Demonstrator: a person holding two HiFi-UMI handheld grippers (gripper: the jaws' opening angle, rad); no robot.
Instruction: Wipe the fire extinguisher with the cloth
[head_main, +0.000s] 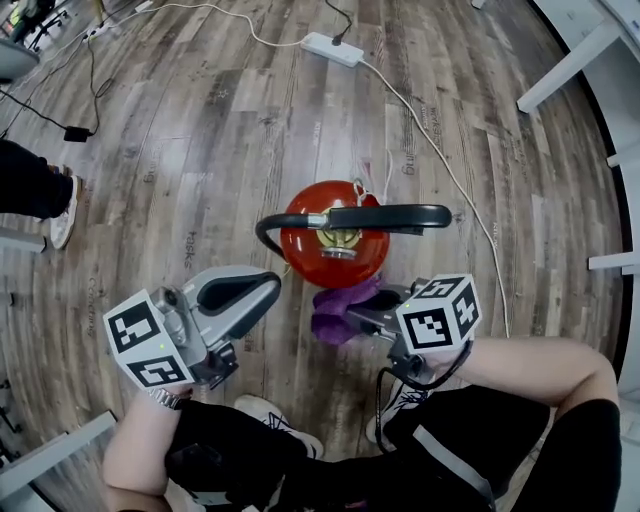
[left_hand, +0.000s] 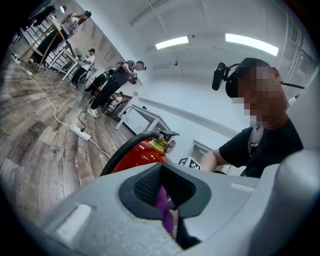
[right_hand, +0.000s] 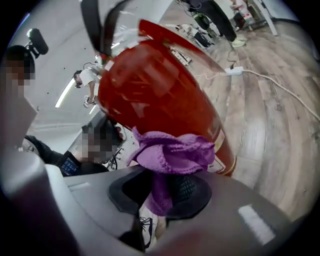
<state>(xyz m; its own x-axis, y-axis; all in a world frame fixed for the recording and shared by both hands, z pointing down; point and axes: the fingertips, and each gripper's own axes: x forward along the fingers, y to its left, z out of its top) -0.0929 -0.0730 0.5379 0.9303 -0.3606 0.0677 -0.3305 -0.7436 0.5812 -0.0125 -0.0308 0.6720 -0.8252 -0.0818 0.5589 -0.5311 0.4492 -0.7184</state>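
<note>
The red fire extinguisher (head_main: 335, 240) stands upright on the wood floor, with its black hose and handle (head_main: 385, 216) across the top. My right gripper (head_main: 357, 318) is shut on a purple cloth (head_main: 338, 312) at the near side of the cylinder. In the right gripper view the bunched cloth (right_hand: 172, 152) lies against the red body (right_hand: 155, 95) just past the right gripper (right_hand: 165, 192). My left gripper (head_main: 268, 288) hangs shut to the left of the extinguisher, holding nothing. In the left gripper view the left gripper (left_hand: 162, 187) points level at the extinguisher (left_hand: 137, 155).
A white power strip (head_main: 331, 48) lies beyond the extinguisher, and its white cable (head_main: 440, 160) runs past the right side. White table legs (head_main: 570, 65) stand at the right. A bystander's shoe (head_main: 62, 215) is at the left. My own shoes (head_main: 275, 420) are below the grippers.
</note>
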